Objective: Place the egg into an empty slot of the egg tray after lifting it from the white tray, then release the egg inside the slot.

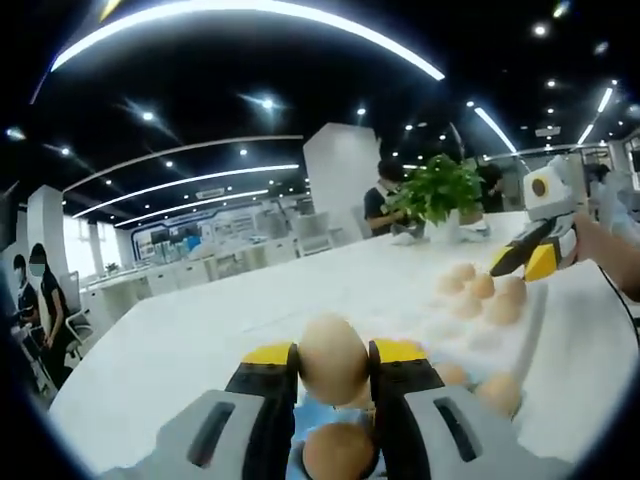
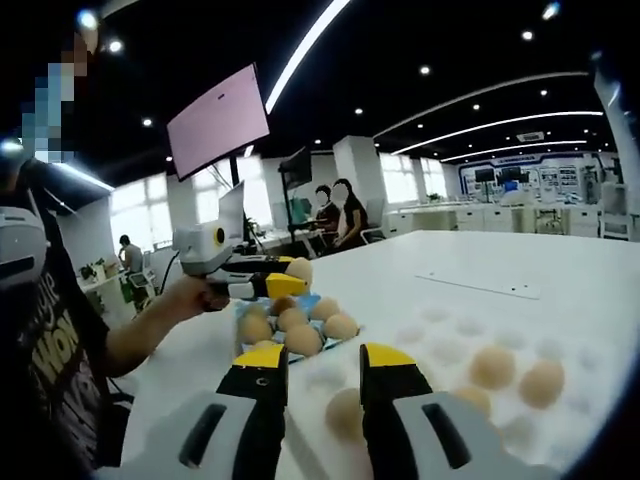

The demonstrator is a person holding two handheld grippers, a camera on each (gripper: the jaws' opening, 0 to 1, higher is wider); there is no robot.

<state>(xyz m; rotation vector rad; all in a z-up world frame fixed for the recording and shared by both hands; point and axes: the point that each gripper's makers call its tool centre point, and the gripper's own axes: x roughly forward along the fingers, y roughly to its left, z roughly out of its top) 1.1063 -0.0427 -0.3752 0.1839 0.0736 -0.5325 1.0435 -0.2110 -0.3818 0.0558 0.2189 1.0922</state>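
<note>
An egg (image 1: 332,358) is clamped between the yellow-tipped jaws of the left hand-held gripper (image 1: 332,362), raised above the eggs in the blue tray (image 2: 300,325), which sits on the white tabletop (image 1: 230,310). The right hand-held gripper (image 2: 322,385) is seen with its jaws parted and nothing between them, above the white egg tray (image 2: 450,335), where several eggs are seated in slots towards the tabletop's near edge.

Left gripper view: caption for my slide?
Left gripper grips a brown egg above the white table; white egg tray beyond.
</note>
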